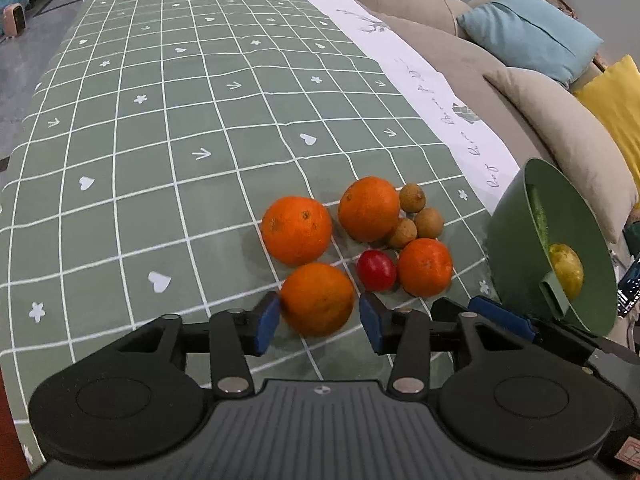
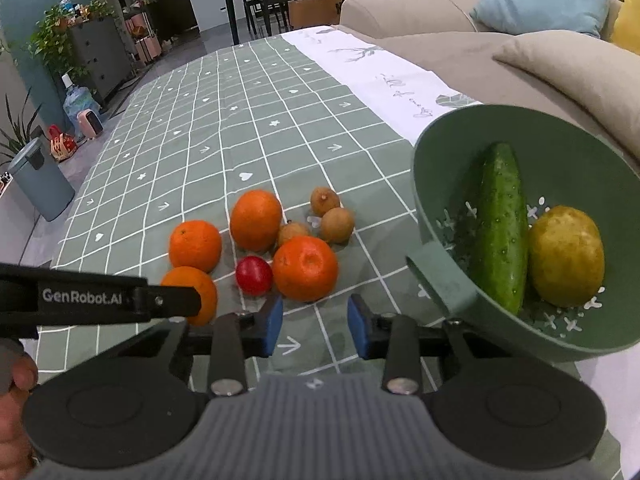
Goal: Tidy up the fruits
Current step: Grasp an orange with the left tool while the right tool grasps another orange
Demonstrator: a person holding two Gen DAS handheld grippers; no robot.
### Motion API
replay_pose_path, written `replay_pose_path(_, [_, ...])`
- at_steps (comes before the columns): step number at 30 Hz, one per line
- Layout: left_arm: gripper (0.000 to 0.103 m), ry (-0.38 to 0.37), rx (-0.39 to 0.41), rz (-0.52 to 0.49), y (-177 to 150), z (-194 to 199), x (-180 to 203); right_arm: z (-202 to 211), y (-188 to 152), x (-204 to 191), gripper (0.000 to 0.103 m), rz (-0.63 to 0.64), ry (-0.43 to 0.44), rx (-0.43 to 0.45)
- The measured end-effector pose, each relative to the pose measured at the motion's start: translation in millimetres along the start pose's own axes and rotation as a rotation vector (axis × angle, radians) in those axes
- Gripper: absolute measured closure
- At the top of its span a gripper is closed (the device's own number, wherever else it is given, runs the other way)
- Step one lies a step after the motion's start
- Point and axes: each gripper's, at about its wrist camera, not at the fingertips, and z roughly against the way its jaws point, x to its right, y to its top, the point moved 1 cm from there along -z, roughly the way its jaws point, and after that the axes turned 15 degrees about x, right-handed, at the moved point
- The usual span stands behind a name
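Several oranges lie on the green checked tablecloth beside a small red fruit and three brown longans. My left gripper is open around the nearest orange, its left pad at the peel and its right pad just clear. The right wrist view shows one of its fingers in front of that orange. My right gripper is open over bare cloth, short of another orange. To its right a green colander, tilted, holds a cucumber and a yellow fruit.
A white cloth strip runs along the table's right side. Beyond it is a beige sofa with blue and yellow cushions. A grey bin stands on the floor to the left. A hand holds the left tool.
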Motion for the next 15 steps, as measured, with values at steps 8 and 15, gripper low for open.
replay_pose_path(8, [0.051,0.008,-0.013,0.012,1,-9,-6,-6,-1,6,0.069,-0.103,-0.018,0.039])
replay_pose_path(15, [0.052,-0.006,-0.023,0.025,2,-9,-9,-16,2,4,0.061,-0.187,-0.006,0.059])
